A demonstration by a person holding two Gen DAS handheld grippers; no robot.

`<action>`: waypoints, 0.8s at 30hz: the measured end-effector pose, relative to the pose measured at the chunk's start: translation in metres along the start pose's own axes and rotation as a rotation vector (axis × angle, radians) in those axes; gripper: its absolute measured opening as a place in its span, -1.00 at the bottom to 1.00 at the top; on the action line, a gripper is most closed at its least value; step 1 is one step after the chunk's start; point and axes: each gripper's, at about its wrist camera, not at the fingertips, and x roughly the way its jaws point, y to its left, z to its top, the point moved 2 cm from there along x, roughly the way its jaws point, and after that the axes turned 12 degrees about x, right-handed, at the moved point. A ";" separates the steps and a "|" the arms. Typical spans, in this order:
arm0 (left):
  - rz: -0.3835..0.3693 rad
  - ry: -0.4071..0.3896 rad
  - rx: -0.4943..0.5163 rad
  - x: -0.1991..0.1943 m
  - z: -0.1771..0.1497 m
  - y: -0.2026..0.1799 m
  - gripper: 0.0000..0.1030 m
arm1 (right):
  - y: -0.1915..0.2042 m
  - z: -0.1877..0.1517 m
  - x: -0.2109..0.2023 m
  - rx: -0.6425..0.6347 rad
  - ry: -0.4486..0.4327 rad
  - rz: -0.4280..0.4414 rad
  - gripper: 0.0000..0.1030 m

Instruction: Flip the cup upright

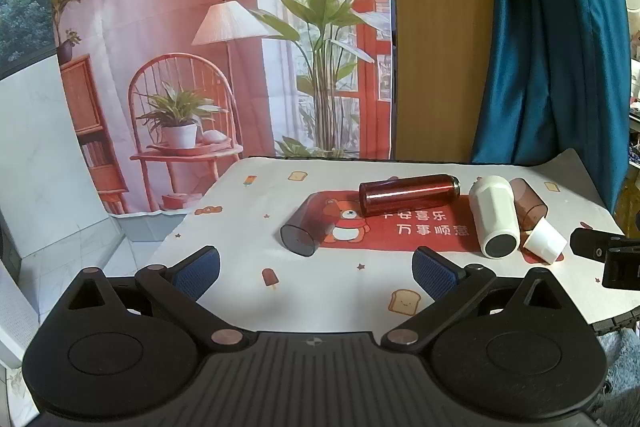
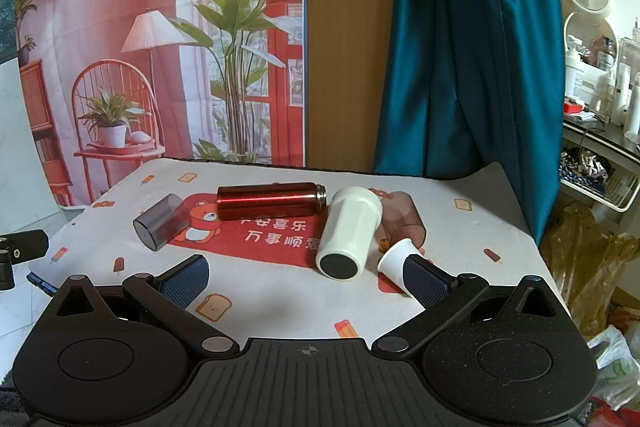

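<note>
Right wrist view: both grippers, left [image 1: 316, 269] and right [image 2: 306, 277], spread empty before toppled white cup [image 2: 347, 235].

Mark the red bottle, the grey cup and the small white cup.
red bottle [image 2: 268, 202], right wrist view, mid-body.
grey cup [image 1: 306, 225], left wrist view, side wall.
small white cup [image 1: 546, 239], left wrist view, outer side.
</note>
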 end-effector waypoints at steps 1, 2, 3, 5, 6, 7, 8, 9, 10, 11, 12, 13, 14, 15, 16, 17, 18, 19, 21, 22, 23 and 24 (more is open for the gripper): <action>0.000 0.000 0.000 0.000 0.000 0.000 1.00 | 0.000 0.001 0.000 0.000 0.000 0.000 0.99; 0.000 0.000 -0.001 0.000 -0.001 0.000 1.00 | 0.000 0.001 0.000 0.001 0.000 0.000 0.99; -0.001 0.000 -0.002 0.000 -0.001 0.000 1.00 | 0.000 0.001 0.000 0.001 0.000 0.000 0.99; 0.001 0.000 0.000 0.000 -0.001 -0.001 1.00 | 0.000 0.000 0.000 0.001 0.001 -0.001 0.99; 0.000 0.000 0.000 0.000 -0.001 -0.001 1.00 | 0.000 0.000 0.000 0.001 0.000 -0.001 0.99; 0.000 0.000 -0.001 0.000 -0.001 -0.001 1.00 | 0.000 0.000 0.000 0.001 0.001 -0.001 0.99; 0.000 -0.001 0.000 0.000 -0.001 -0.001 1.00 | 0.000 0.000 0.000 0.001 0.000 0.000 0.99; 0.001 -0.001 0.000 0.000 -0.001 -0.001 1.00 | 0.000 0.000 0.000 0.001 0.000 -0.001 0.99; 0.000 -0.001 0.000 0.000 -0.001 -0.001 1.00 | 0.000 0.000 0.000 0.001 0.001 -0.001 0.99; 0.000 -0.001 0.000 0.000 -0.001 -0.001 1.00 | 0.000 0.000 0.000 0.001 0.001 0.000 0.99; 0.000 0.000 -0.001 0.000 -0.001 -0.001 1.00 | 0.000 -0.001 0.000 0.001 0.001 0.000 0.99; 0.000 0.001 -0.001 0.000 -0.001 -0.001 1.00 | 0.000 -0.001 0.000 0.001 0.002 0.000 0.99; 0.000 0.001 -0.002 -0.001 -0.001 -0.001 1.00 | 0.000 -0.001 0.000 0.000 0.002 0.000 0.99; -0.001 0.001 -0.001 0.000 -0.001 -0.001 1.00 | 0.000 -0.001 0.000 0.000 0.002 0.000 0.99; 0.000 0.001 -0.001 0.000 -0.001 -0.002 1.00 | 0.000 -0.001 0.000 0.000 0.002 0.000 0.99; -0.001 0.001 -0.001 -0.001 -0.001 -0.001 1.00 | 0.000 -0.001 0.000 0.001 0.002 0.000 0.99; -0.001 0.001 -0.002 -0.001 -0.001 -0.001 1.00 | 0.000 -0.001 0.000 0.001 0.002 0.000 0.99; -0.001 0.001 -0.001 -0.001 -0.001 -0.002 1.00 | 0.000 -0.002 0.001 0.001 0.003 0.000 0.99; -0.001 0.003 0.000 0.000 -0.001 -0.002 1.00 | 0.000 -0.002 0.001 0.000 0.003 0.000 0.99; -0.001 0.003 0.000 -0.001 -0.001 -0.002 1.00 | 0.000 -0.001 0.000 0.000 0.002 0.000 0.99; -0.001 0.002 0.000 -0.001 -0.001 -0.002 1.00 | 0.000 -0.001 0.001 0.000 0.003 0.000 0.99; -0.001 0.002 0.000 -0.001 -0.001 -0.002 1.00 | 0.000 -0.001 0.001 0.001 0.003 0.000 0.99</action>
